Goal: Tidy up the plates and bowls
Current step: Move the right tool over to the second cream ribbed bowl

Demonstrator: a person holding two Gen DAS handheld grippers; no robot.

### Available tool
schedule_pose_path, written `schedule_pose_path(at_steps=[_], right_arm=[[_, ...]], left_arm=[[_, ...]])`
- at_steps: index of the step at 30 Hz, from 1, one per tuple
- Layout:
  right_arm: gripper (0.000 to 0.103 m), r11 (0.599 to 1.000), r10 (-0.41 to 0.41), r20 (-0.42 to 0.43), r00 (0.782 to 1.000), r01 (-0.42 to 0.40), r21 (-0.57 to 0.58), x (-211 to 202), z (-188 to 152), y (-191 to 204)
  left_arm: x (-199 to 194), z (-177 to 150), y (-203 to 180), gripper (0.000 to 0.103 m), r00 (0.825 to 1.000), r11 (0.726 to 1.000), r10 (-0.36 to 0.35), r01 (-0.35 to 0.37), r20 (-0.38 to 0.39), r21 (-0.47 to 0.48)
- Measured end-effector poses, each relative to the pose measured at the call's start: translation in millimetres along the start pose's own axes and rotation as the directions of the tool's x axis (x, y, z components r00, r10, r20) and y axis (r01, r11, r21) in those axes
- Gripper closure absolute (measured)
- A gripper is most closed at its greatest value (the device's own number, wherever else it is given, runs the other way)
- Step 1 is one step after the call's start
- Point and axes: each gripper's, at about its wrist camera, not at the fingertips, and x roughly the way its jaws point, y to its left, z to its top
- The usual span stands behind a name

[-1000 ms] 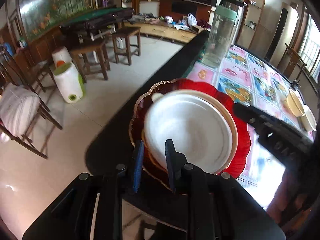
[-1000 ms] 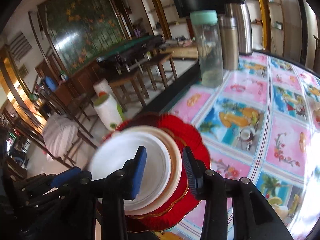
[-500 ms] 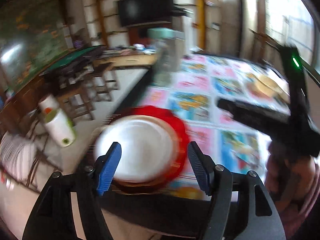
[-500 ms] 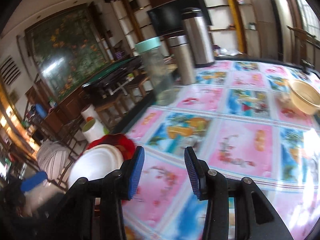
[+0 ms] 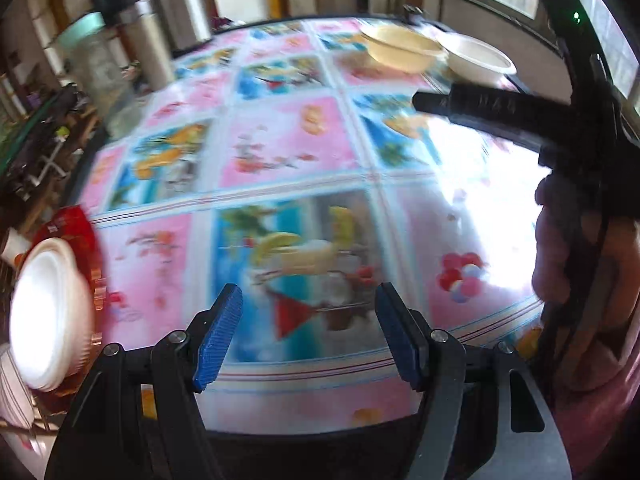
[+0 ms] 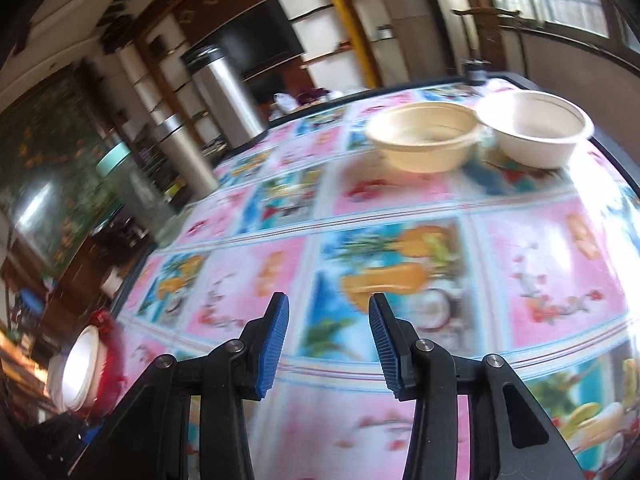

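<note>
A stack of plates, white ones [image 5: 48, 312] on a red scalloped plate [image 5: 76, 232], sits at the table's left edge, far left in the left wrist view and low left [image 6: 80, 364] in the right wrist view. A cream bowl [image 6: 424, 136] and a white bowl [image 6: 536, 128] stand side by side at the far end of the table, also at the top of the left wrist view [image 5: 400, 46] [image 5: 478, 58]. My left gripper [image 5: 310, 332] is open and empty over the tablecloth. My right gripper [image 6: 328, 340] is open and empty, aimed toward the bowls.
The table wears a pink and blue picture cloth [image 6: 400, 264]. A clear jar with a mint lid [image 6: 132, 188] and steel flasks [image 6: 224, 92] stand at the far left edge. A hand holding the right gripper's body [image 5: 572, 128] fills the right of the left wrist view.
The left gripper let go of the plate stack, opened wide and swung right. Both views turned from the stack toward the two bowls, which are now nearer.
</note>
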Motion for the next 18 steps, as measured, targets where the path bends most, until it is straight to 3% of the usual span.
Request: schedule_pose_path(at_steps=[3,5,11,18], right_arm=[[0.056,0.995,-0.057,-0.022,0.998,0.059,0.08,0.6,-0.2,-32.4],[0.057,0.991,-0.044,-0.025,0.999,0.047,0.125,-1.1,1.5,-41.8],[0.057,0.995,-0.046,-0.008,0.999,0.047,0.088,-7.1,-0.3,-29.8],[0.057,0.995,-0.041,-0.027,0.999,0.043,0.088,-4.2,-2.3,-28.3]], left_arm=[[12.6,1.7,-22.3,0.035,0.999,0.999,-0.01,0.011,-0.033,0.04],[17.3,0.9,-33.6,0.035,0.998,0.998,-0.017,0.02,-0.052,0.058],[25.2,3.2,-49.2,0.035,0.998,0.996,-0.026,0.031,-0.064,0.084],[29.7,8.1,-42.1,0.035,0.997,0.997,-0.035,0.038,-0.062,0.061]])
